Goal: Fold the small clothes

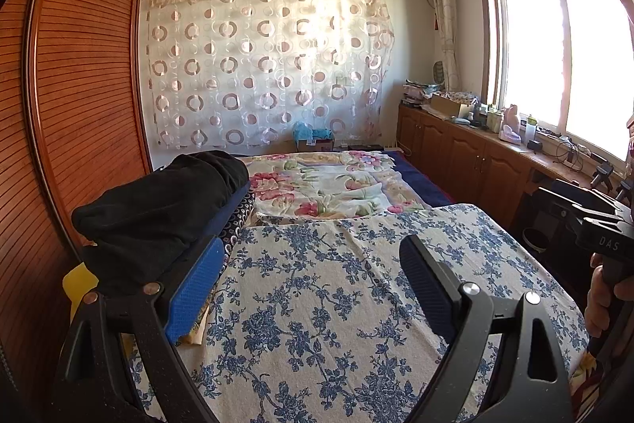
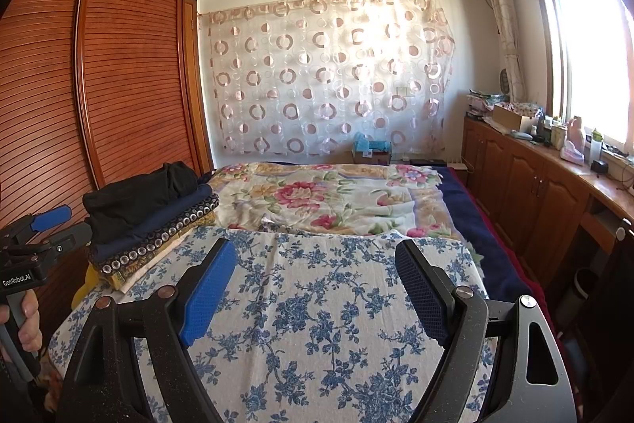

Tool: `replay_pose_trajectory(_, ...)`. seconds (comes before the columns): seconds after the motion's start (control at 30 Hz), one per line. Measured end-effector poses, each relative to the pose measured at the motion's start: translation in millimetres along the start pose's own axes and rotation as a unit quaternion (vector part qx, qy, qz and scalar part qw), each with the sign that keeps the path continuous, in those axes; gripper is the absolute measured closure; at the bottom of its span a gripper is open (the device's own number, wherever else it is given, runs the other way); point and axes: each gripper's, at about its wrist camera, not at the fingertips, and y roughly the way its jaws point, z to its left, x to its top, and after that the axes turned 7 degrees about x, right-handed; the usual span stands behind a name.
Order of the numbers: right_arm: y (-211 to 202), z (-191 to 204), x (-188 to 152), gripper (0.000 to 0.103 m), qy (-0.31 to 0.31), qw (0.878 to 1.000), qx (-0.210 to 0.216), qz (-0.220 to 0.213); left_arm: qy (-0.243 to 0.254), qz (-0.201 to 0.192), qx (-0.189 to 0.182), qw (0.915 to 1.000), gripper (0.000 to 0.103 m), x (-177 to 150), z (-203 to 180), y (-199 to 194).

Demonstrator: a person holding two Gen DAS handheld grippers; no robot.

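A white cloth with blue flowers (image 1: 325, 304) lies spread flat on the bed in front of me; it also shows in the right wrist view (image 2: 317, 304). A stack of folded clothes (image 2: 150, 221), black on top, sits at the bed's left edge, and fills the left of the left wrist view (image 1: 158, 209). My left gripper (image 1: 313, 276) is open and empty above the cloth, beside the stack. My right gripper (image 2: 317, 276) is open and empty above the cloth. The left gripper also shows at the left edge of the right wrist view (image 2: 59, 224).
A floral bedspread (image 2: 317, 197) covers the far bed. A brown louvred wardrobe (image 2: 99, 66) stands left. A wooden cabinet (image 2: 535, 185) with clutter runs under the window on the right. A patterned curtain (image 2: 325, 74) hangs on the back wall.
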Motion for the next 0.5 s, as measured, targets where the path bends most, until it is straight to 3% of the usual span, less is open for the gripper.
replay_pose_trajectory(0.5,0.2,-1.2,0.1,0.019,-0.001,1.0,-0.001,0.0,0.0,0.0,0.0,1.0,0.012,-0.9,0.2,1.0)
